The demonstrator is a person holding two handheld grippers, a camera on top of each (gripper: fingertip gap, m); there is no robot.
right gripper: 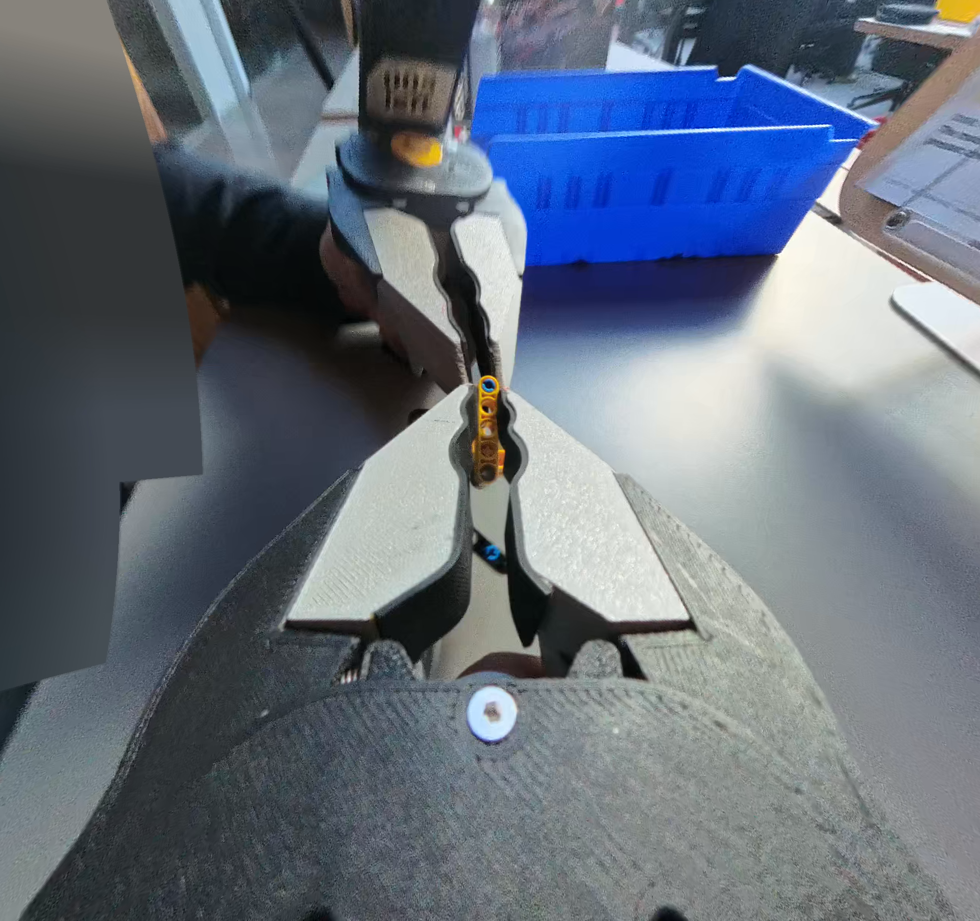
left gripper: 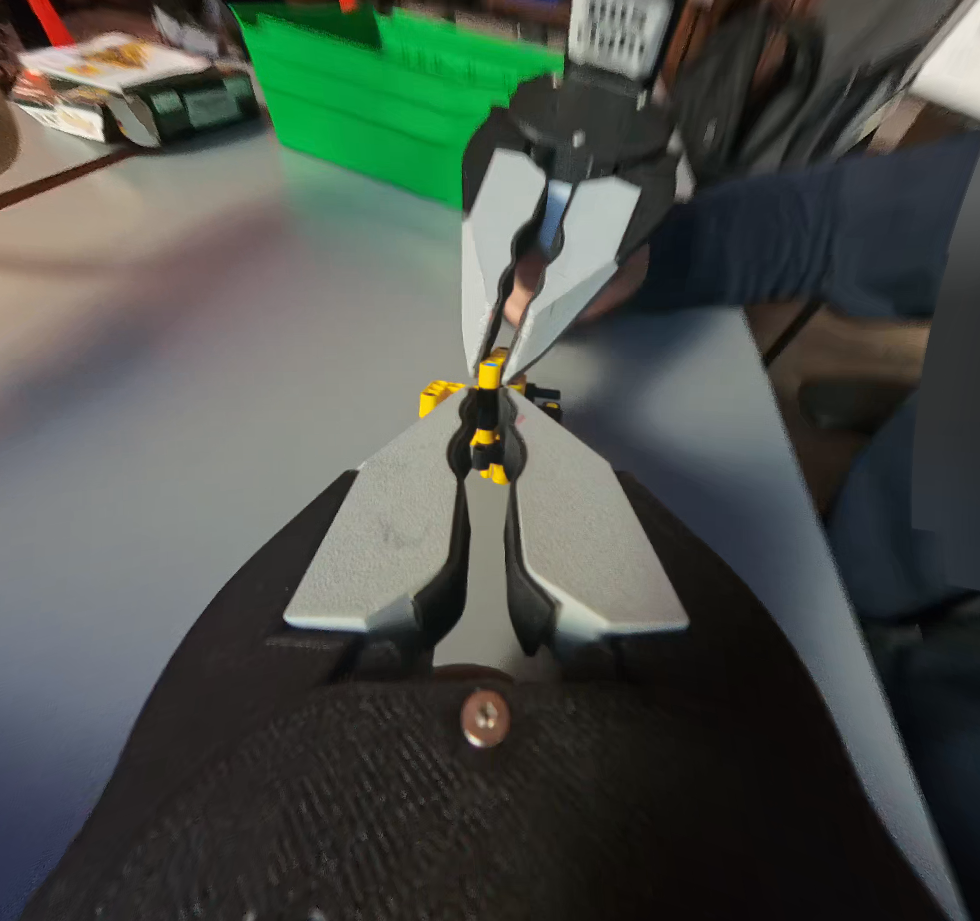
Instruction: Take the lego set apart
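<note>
Soft daylight is glancing off the surface point(left gripper: 185, 365), leaving pale glare patches. Backgrounds are blurring heavily: the green bin point(left gripper: 382, 100) is smearing, the blue bin point(right gripper: 663, 174) softening. Wide-angle distortion is bending the edges, and shadows are pooling beneath the bins.

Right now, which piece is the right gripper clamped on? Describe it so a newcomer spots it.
Start at the big blue plastic bin on the grey table; in front of it two grippers meet tip to tip. The right gripper pinches a slim yellow lego beam. Its row of round holes, blue pin at the tip, sets it apart.
</note>
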